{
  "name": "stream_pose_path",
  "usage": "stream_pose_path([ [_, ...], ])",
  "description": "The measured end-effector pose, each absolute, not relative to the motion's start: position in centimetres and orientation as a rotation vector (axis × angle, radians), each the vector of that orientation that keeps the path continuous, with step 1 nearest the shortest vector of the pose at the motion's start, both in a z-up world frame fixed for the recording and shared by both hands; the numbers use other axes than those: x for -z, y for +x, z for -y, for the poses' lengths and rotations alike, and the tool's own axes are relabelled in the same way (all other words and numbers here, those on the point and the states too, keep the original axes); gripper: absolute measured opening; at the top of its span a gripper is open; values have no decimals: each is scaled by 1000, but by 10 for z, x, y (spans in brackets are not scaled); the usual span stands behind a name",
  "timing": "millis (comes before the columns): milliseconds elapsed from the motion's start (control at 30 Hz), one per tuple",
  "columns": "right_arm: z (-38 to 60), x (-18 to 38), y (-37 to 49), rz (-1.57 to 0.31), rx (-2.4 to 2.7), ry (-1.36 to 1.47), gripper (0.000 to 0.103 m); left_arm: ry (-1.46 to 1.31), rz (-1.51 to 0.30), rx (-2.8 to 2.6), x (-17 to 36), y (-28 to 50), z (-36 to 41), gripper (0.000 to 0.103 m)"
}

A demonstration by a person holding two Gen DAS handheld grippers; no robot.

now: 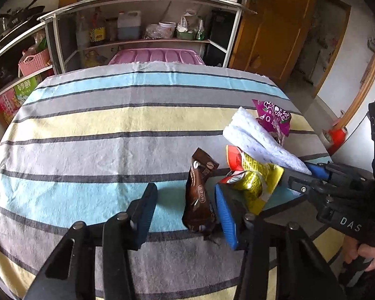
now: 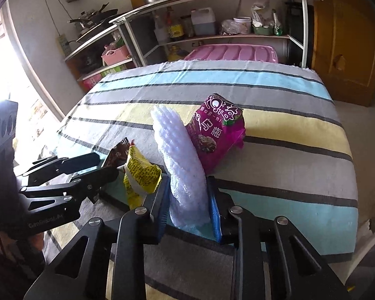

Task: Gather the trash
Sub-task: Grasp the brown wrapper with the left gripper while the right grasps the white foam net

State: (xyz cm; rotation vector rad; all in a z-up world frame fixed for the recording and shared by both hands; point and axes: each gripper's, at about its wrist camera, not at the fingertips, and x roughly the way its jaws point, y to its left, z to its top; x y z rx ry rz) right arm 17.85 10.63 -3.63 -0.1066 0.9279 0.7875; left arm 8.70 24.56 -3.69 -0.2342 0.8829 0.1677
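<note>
You have four pieces of trash on the striped tablecloth (image 1: 87,130): one brown wrapper (image 1: 198,195), one yellow wrapper (image 1: 252,182), one white foam sheet (image 2: 185,170) and one magenta snack bag (image 2: 217,135). Your left gripper (image 1: 185,212) points steeply down at the table; its jaws stand apart, the brown wrapper leaning at the pad on the 3 o'clock side. Your right gripper (image 2: 190,210), tilted down alike, is clamped on the foam sheet, with the magenta bag at 1 o'clock behind it and the yellow wrapper at 9 o'clock
</note>
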Motion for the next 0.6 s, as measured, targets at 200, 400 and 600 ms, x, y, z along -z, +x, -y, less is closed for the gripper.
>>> stream_pose_path([
  [200, -102, 35, 177, -927, -785, -96, 25, -219, -885, -147, 37, 90, -239, 21],
  [400, -98, 32, 174, -918, -782, -84, 24, -223, -873, -143, 34, 88, -236, 18],
  [600, -91, 23, 167, -889, -781, -63, 23, -213, -848, -138, 24, 81, -233, 18],
])
